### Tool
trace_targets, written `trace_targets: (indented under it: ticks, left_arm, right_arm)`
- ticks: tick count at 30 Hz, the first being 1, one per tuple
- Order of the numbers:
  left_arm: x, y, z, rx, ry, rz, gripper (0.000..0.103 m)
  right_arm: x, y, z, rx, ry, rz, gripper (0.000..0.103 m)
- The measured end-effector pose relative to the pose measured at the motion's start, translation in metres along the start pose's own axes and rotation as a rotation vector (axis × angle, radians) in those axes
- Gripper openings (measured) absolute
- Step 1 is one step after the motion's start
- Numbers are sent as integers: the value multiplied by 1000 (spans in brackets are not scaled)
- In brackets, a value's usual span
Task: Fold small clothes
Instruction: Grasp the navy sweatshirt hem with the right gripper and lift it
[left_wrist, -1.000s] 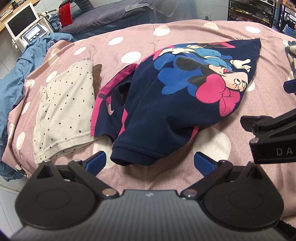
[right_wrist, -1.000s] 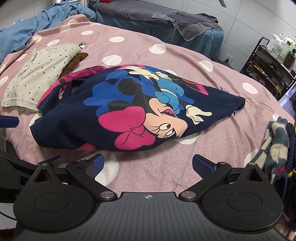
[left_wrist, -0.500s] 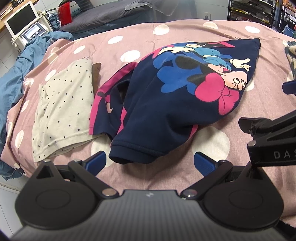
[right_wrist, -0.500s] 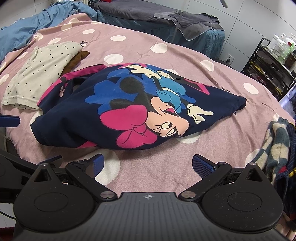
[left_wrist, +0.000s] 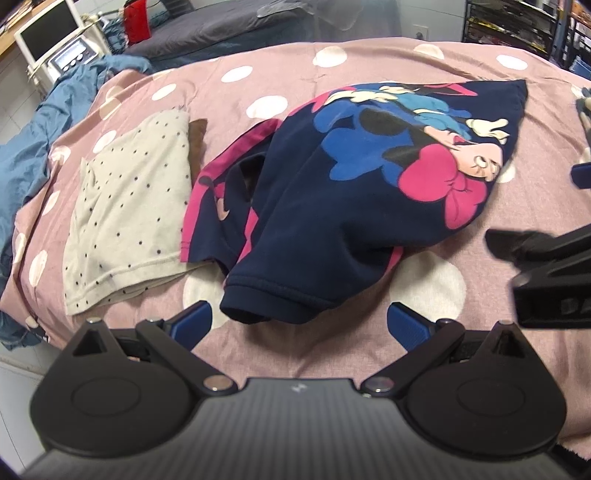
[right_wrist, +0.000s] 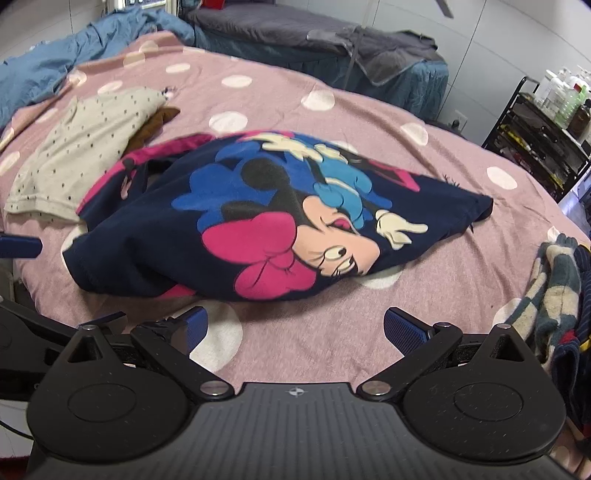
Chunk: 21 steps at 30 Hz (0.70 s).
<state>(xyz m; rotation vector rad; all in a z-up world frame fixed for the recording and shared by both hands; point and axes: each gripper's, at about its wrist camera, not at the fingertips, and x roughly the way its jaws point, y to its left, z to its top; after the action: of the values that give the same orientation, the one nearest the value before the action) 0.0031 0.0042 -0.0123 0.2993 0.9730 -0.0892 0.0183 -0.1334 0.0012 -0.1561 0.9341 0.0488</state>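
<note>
Navy cartoon-print top (left_wrist: 332, 206) lies crumpled mid-bed on pink dotted cover (left_wrist: 280, 55). Folded spotted beige garment (left_wrist: 125, 214) at its 9 o'clock, touching. Left gripper (left_wrist: 299, 325) and right gripper (right_wrist: 295, 328): fingers apart, empty, near hem.

The left gripper (left_wrist: 298, 322) fills the bottom of its frame: a matte black ribbed body, two round black discs, angled linkage arms with silver pivot screws, and blue ridged fingertips (left_wrist: 405, 325). The right gripper (right_wrist: 295, 330) looks the same, with a small crosshair mark at bottom centre.
</note>
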Motion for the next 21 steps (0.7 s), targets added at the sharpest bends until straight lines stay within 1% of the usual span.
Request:
trace_targets:
  ticks: [2,4,6,8,10,11,12,13,14,16,18,21]
  left_arm:
    - [5,9,-5,-38,10,-24,103]
    - [10,25,-13,-106,-1,-45,103]
    - [12,44,-24,-189,-47,-34,103]
    - [12,60,-33,-249,-106,-33,103]
    - [15,71,-40,-278,-155,-82,103]
    - [18,75,-42,-292,-152,-104,103]
    - [22,78,-43,-304,-123,-105,103]
    - [24,79,-45,-310,-81,-93,103]
    - [26,81,-46,-324,-65,-73,103]
    - [25,82,-51,-322,-56,4,103]
    - [24,89,-52,-312,-53,59,103]
    - [21,105,-58,-322,-51,108,103]
  right_arm:
    - [-4,-6,-5,20,-49,32,103]
    - [-4,-13,-11,40,-72,58,103]
    - [-2,-20,-19,64,-74,90,103]
    - [-1,-24,-25,89,-96,147,103]
    - [-1,-20,-26,82,-133,187,103]
    - [0,-16,-24,62,-146,194,103]
    - [2,-9,-20,38,-150,196,103]
    - [3,-2,-15,15,-155,205,103]
    - [4,5,-10,-5,-161,230,103]
    - [5,21,1,-41,-180,313,103]
    - [6,43,10,-101,-187,370,103]
    - [14,85,16,-253,-187,378,103]
